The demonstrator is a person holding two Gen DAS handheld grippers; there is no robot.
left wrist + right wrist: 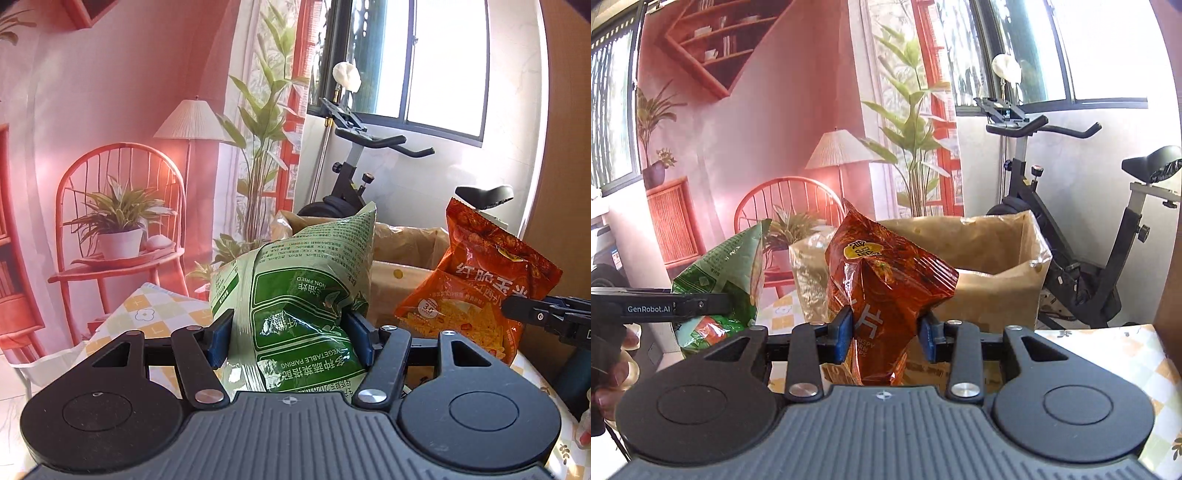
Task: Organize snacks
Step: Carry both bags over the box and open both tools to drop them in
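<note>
L gripper (291, 332): my blue pads pinch the green bag (295, 295) across its crumpled middle, bag upside down, top corner poking up. Bag is off the table, held in air.

R gripper (886, 332): pads pinch the red bag (886, 280) at its lower waist; bag stands upright above the fingers, film buckled at the squeeze.

Relative pos.: from L wrist view the red bag sits to the right of the green one, near but apart; R gripper's fingers show at the right edge of that view. From R wrist view the green bag sits left, w/ L gripper's arm crossing in front of it.

Box (997, 280): brown paper-lined carton, open top, just behind the red bag. Likely the drop spot, my guess. Contents not visible.

Table (1137, 354): check cloth, yellow/white, below both bags.

Bkgd: exercise bike (1071, 221), printed wall backdrop.

Risks:
- Both bags puffy, slick film; a pinch on a crumpled fold may slip, so bag could slide out mid-carry.
- Too much squeeze may crush chips or pop a seam.
- Two bags moved to one box together: they may bump, or a gripper may snag the paper liner at the rim.
- Tall red bag may tip over the box wall if let go too high.
</note>
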